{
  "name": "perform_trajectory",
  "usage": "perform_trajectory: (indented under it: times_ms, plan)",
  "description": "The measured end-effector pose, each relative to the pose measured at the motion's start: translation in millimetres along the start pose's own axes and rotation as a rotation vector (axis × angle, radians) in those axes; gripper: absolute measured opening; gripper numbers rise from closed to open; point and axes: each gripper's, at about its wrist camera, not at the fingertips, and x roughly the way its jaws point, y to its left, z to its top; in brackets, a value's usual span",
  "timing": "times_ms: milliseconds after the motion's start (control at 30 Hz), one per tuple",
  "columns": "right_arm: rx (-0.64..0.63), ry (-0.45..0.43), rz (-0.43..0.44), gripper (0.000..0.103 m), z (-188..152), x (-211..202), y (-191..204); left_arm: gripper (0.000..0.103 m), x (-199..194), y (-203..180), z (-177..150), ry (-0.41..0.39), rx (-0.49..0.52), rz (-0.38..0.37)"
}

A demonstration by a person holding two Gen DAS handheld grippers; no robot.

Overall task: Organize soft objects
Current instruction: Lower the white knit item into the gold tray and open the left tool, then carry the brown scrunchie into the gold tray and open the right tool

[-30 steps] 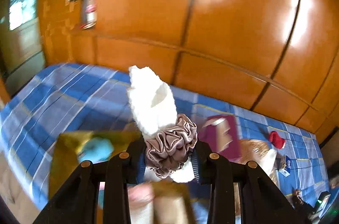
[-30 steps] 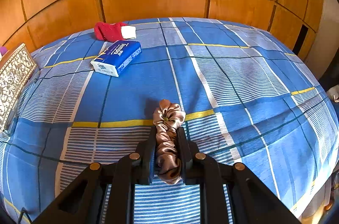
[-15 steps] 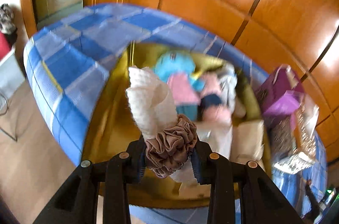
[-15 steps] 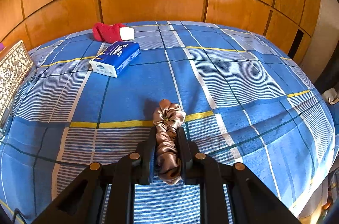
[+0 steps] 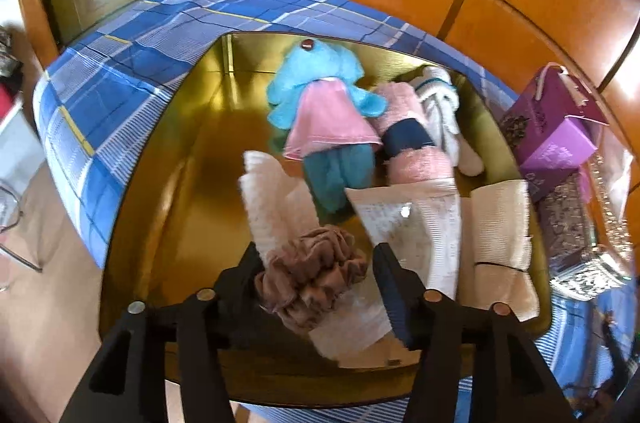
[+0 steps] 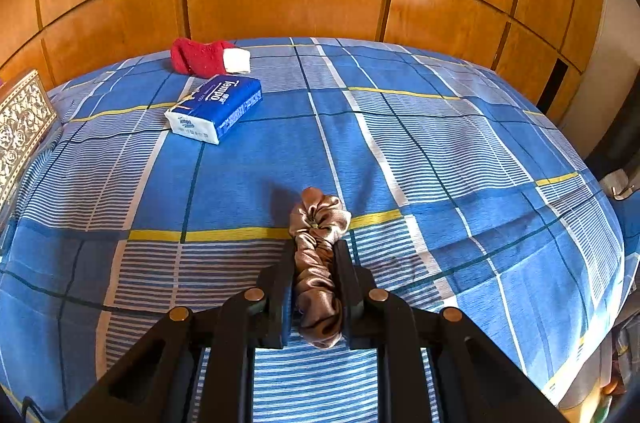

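Note:
In the left wrist view my left gripper [image 5: 316, 255] hangs over an open gold box [image 5: 192, 183]. Its jaws are opening around a rolled white towel [image 5: 276, 207] bound by a brown scrunchie [image 5: 316, 275]. The bundle leans on the left finger, and a gap shows at the right one. In the box lie a blue plush toy in a pink dress [image 5: 320, 95], a pink rolled towel [image 5: 408, 127], a white soft piece [image 5: 440, 103] and cream folded cloths [image 5: 500, 223]. My right gripper [image 6: 314, 255] is shut on a brown satin scrunchie [image 6: 318, 223] just above the blue checked bed cover [image 6: 440, 143].
A blue tissue pack [image 6: 216, 107] and a red sock with a white cuff [image 6: 200, 57] lie at the far left of the bed. An ornate box [image 6: 20, 119] stands at the left edge. Purple boxes [image 5: 556, 127] sit beside the gold box. Wooden panels back the bed.
The left gripper has swung down over the gold box and its jaws have spread, loosening the towel bundle. The right gripper still holds its scrunchie in the same place.

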Motion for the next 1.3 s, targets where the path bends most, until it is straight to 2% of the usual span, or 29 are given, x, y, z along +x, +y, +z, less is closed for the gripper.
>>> perform_trajectory:
  times_ms: [67, 100, 233, 333, 533, 833, 1133, 1300]
  plan:
    - [-0.001, -0.001, -0.005, 0.017, -0.4, 0.0, 0.8, 0.063, -3.6, 0.6, -1.1, -0.020, 0.011, 0.031]
    - [-0.001, -0.001, -0.007, 0.017, -0.3, 0.2, 1.0, 0.068, -5.7, 0.4, -1.0, -0.026, 0.010, 0.036]
    - [0.002, -0.002, -0.016, 0.017, -0.7, -0.1, 2.6, 0.070, -19.3, 0.9, -0.3, -0.089, 0.001, 0.072]
    - [0.018, 0.006, -0.016, 0.016, 0.8, 0.2, 2.2, 0.070, -36.6, 0.5, 2.5, -0.157, 0.003, 0.062]
    - [0.063, 0.044, -0.002, 0.016, 6.9, 1.2, -0.9, 0.071, -57.8, -9.3, 6.1, -0.224, 0.058, 0.030]
    - [0.068, 0.065, 0.036, 0.016, 9.4, 0.2, 12.2, 0.073, -68.5, -23.7, -0.7, -0.249, 0.105, 0.012]
    - [0.087, 0.102, 0.121, 0.015, 11.5, -3.2, 22.2, 0.077, -68.9, -26.3, -4.1, -0.246, 0.115, -0.012]
    - [0.190, 0.149, 0.226, 0.014, 19.1, -1.4, 21.1, 0.077, -68.0, -26.6, -4.8, -0.238, 0.119, -0.023]
